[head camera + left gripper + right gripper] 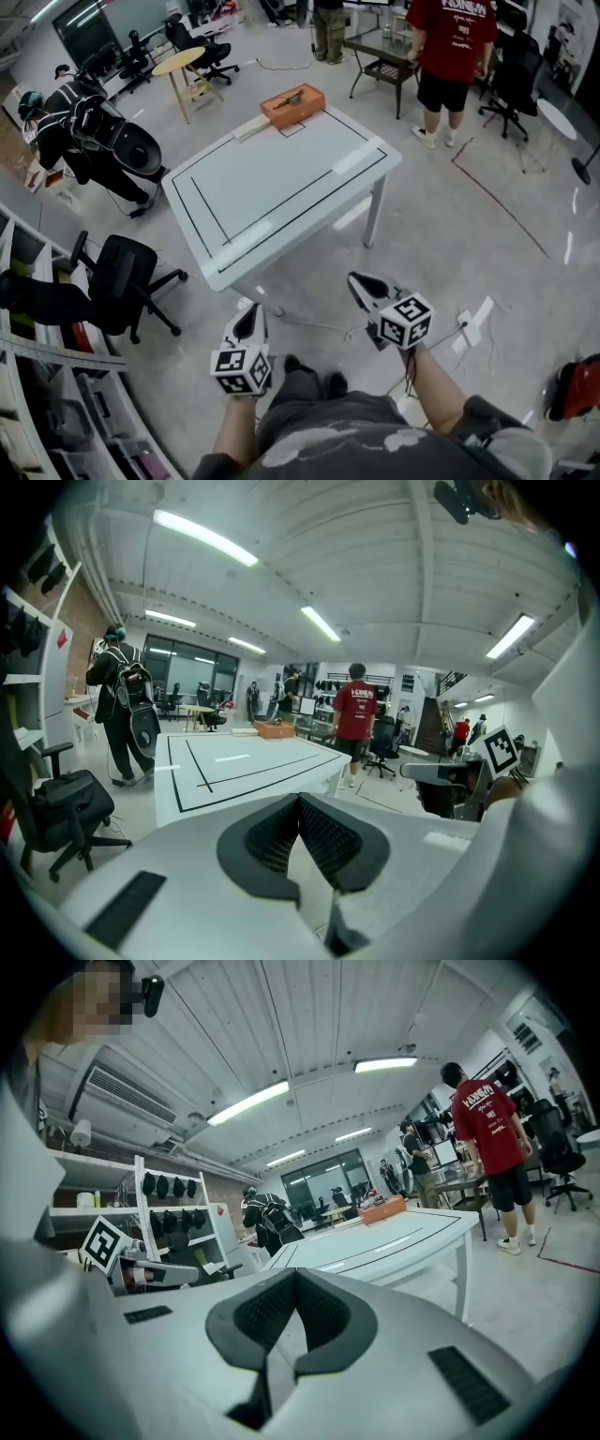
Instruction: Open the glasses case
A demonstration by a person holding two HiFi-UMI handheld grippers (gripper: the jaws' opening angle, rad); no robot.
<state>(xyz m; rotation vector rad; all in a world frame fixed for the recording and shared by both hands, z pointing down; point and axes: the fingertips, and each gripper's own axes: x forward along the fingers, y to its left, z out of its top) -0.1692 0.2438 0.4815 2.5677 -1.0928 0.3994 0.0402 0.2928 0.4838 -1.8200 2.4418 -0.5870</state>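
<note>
left gripper [250,322]: jaws apparently together, nothing between | right gripper [364,286]: jaws together, nothing between | both level, pointing forward

At the table's [281,178] far edge, your glasses case [292,105] is too small to tell whether it's open; beyond the table, a person's [452,56] head is cropped.

White table [281,178], orange case [292,105] at far edge
</note>
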